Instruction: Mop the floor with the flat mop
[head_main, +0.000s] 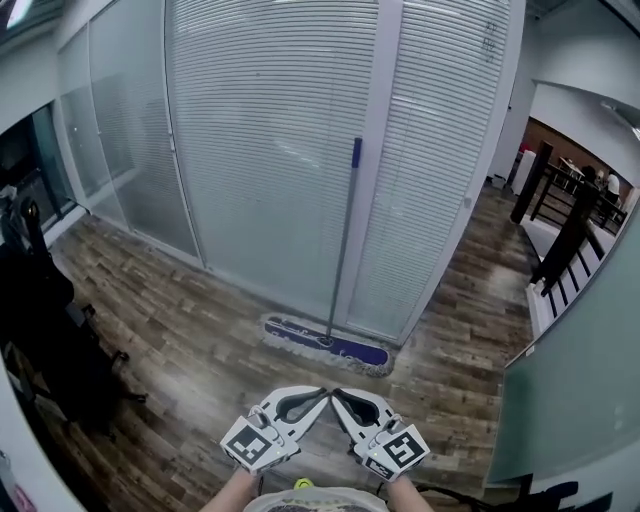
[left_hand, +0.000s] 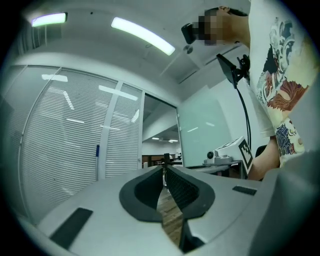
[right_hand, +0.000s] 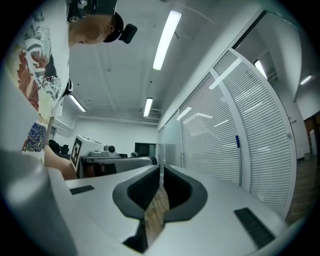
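Blue-padded, metal-poled flat mop (head_main: 326, 346) leans parked at twelve o'clock; left claw (head_main: 318, 395) and right claw (head_main: 342, 396) sit closed, empty.

1. Head cam: on the person's head, faces forward and steeply down. Floor (head_main: 180, 330), blinds wall (head_main: 270, 150) and mop (head_main: 343, 240) sit further off. Left gripper (head_main: 320, 393) and right gripper (head_main: 338, 393) are close, at the bottom edge.
2. Left gripper cam: rides the gripper, looks level along its jaws, which fill the lower frame, very near. Blinds wall left, person (left_hand: 280, 75) right.
3. Right gripper cam: same mount, mirrored. Person left, blinds wall right.
4. Shared: blinds wall and the mop's blue handle top in all three. Each gripper cam also catches the other gripper.
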